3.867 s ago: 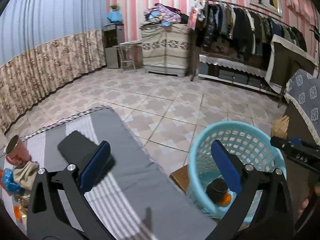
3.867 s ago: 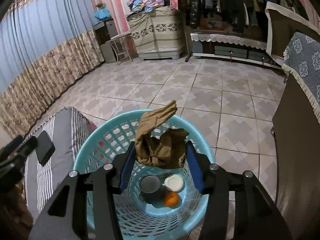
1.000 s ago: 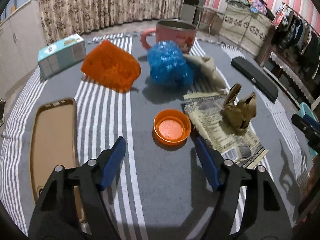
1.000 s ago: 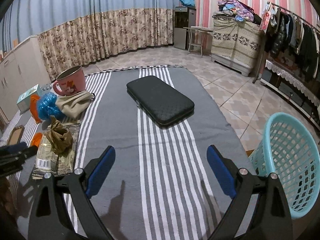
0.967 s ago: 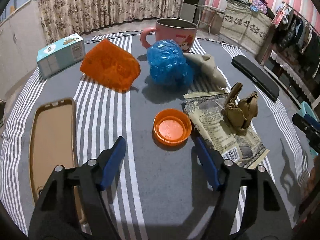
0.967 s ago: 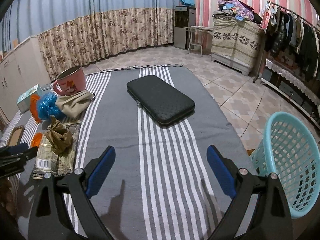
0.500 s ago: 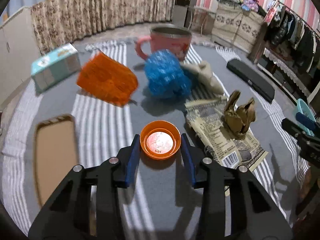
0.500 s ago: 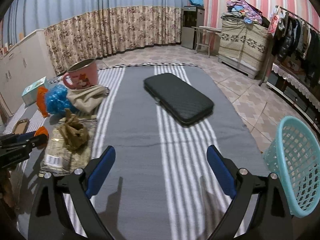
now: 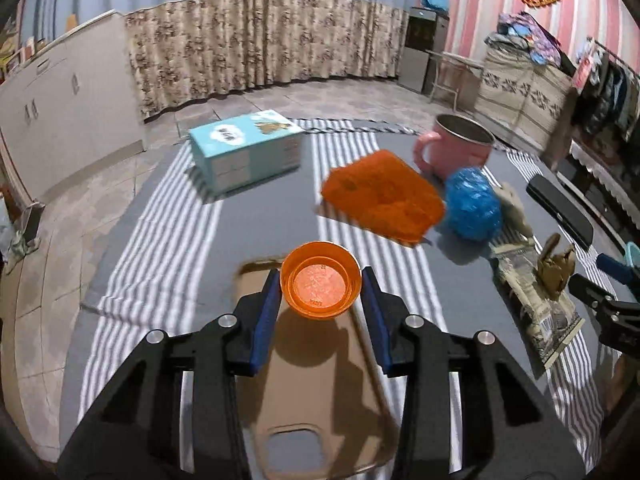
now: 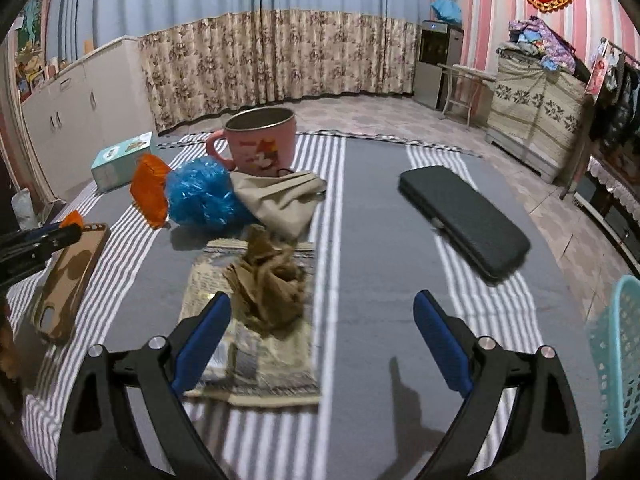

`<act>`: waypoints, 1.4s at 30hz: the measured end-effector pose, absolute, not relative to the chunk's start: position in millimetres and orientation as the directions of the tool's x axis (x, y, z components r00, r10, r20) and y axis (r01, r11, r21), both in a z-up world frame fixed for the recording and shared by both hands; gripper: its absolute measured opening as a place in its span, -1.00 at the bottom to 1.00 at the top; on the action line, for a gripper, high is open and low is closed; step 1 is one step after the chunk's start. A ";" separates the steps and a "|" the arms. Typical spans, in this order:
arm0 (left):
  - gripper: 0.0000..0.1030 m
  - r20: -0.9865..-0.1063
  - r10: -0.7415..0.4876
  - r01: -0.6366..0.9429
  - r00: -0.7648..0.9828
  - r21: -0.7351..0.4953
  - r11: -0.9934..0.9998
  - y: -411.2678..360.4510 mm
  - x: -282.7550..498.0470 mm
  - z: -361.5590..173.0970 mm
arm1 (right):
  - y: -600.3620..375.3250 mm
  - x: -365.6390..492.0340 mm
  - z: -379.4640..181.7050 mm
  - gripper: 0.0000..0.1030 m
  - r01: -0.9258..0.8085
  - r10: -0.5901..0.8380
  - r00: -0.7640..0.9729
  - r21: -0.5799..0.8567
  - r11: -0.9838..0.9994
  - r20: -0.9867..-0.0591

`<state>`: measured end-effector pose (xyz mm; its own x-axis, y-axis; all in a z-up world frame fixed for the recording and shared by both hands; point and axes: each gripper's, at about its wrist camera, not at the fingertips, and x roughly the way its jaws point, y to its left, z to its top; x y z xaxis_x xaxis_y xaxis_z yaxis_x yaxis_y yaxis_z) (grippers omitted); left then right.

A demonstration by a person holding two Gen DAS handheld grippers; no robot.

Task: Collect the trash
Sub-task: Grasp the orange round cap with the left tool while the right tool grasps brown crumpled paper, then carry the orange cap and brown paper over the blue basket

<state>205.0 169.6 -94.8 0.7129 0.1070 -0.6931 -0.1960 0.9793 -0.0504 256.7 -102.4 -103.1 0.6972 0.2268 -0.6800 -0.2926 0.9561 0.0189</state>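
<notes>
My left gripper (image 9: 320,286) is shut on a round orange lid (image 9: 320,280), held clear of the striped grey table above a brown phone case (image 9: 316,392). Other litter lies to the right: an orange wrapper (image 9: 380,200), a blue plastic ball (image 9: 472,204), crumpled brown paper (image 10: 268,280) and a printed flat wrapper (image 10: 248,360) under it. My right gripper (image 10: 320,306) hangs open over the table, its left finger (image 10: 204,328) beside the crumpled paper, nothing between the pads. The teal basket (image 10: 616,360) stands off the table's right edge.
A pink mug (image 10: 262,144), a beige pouch (image 10: 280,200) and a teal tissue box (image 9: 244,148) sit at the far side. A black case (image 10: 464,220) lies right of centre. Tiled floor, curtains and cabinets surround the table.
The left gripper closed on the orange lid, lifted it off the table and swung left over the phone case. The right gripper moved left toward the crumpled paper, still open.
</notes>
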 end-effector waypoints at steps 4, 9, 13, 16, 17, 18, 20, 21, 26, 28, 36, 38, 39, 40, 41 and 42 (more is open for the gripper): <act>-0.24 -0.689 0.117 -0.205 0.715 -0.047 0.978 175.9 202.7 -92.6 | -87.4 268.6 -109.4 0.74 -0.307 0.232 0.662 0.024 0.951 -0.712; -0.24 -0.681 0.129 -0.210 0.721 -0.037 0.977 179.0 201.8 -87.5 | -83.4 274.1 -120.4 -0.14 -0.353 0.274 0.599 0.059 0.934 -0.752; -0.24 -0.679 0.130 -0.208 0.722 -0.035 0.977 174.8 203.5 -83.5 | -96.0 264.5 -105.0 -0.19 -0.343 0.295 0.654 0.075 0.936 -0.697; -0.24 -0.672 0.129 -0.194 0.729 -0.022 0.981 162.4 205.0 -76.4 | -111.3 254.4 -87.9 -0.19 -0.328 0.277 0.703 0.047 0.944 -0.655; -0.24 -0.669 0.126 -0.188 0.733 -0.022 0.982 157.1 205.0 -73.3 | -118.3 252.1 -82.6 -0.19 -0.320 0.271 0.715 0.044 0.947 -0.645; -0.24 -0.666 0.122 -0.183 0.736 -0.023 0.983 152.2 204.7 -70.8 | -127.7 248.6 -76.5 -0.19 -0.308 0.262 0.729 0.039 0.951 -0.632; -0.24 -0.659 0.115 -0.173 0.743 -0.024 0.985 139.0 205.0 -64.4 | -148.7 241.0 -65.1 -0.19 -0.277 0.233 0.757 0.024 0.960 -0.611; -0.24 -0.655 0.107 -0.163 0.748 -0.025 0.986 129.7 205.7 -61.1 | -160.1 237.8 -60.2 -0.19 -0.260 0.218 0.768 0.019 0.965 -0.603; -0.24 -0.634 0.060 -0.100 0.771 -0.027 0.995 86.6 209.0 -47.8 | -232.7 221.3 -41.3 -0.19 -0.146 0.125 0.810 0.009 0.989 -0.573; -0.24 -0.630 0.043 -0.077 0.776 -0.027 0.997 69.7 211.2 -44.0 | -264.4 215.2 -35.6 -0.19 -0.094 0.085 0.822 0.012 0.995 -0.563; -0.24 -0.610 -0.037 0.034 0.791 -0.017 0.999 -14.4 224.2 -29.9 | -352.1 199.2 -28.4 -0.19 0.033 -0.036 0.838 -0.015 0.999 -0.545; -0.24 -0.605 -0.056 0.057 0.794 -0.019 0.998 -33.1 227.6 -27.6 | -371.8 195.6 -28.9 -0.19 0.063 -0.062 0.839 -0.017 0.998 -0.540; -0.24 -0.603 -0.070 0.072 0.795 -0.020 0.997 -46.4 230.4 -25.7 | -380.5 195.2 -30.0 -0.19 0.074 -0.068 0.838 -0.009 0.997 -0.542; -0.24 -0.601 -0.081 0.085 0.795 -0.021 0.996 -57.8 232.8 -24.3 | -388.9 195.5 -31.0 -0.19 0.086 -0.073 0.835 -0.001 0.996 -0.545; -0.24 -0.599 -0.093 0.100 0.795 -0.022 0.995 -68.5 234.6 -23.8 | -400.3 195.5 -31.8 -0.19 0.105 -0.082 0.833 0.010 0.994 -0.548; -0.24 -0.597 -0.109 0.119 0.795 -0.023 0.993 -82.5 236.7 -23.3 | -409.4 195.5 -32.3 -0.19 0.121 -0.090 0.831 0.020 0.992 -0.549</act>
<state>236.7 -82.5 -23.3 0.7950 -0.1088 -0.5968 0.1188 0.9927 -0.0227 195.5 -409.4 -32.3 0.8310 -0.0902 -0.5489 0.1209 0.9925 0.0199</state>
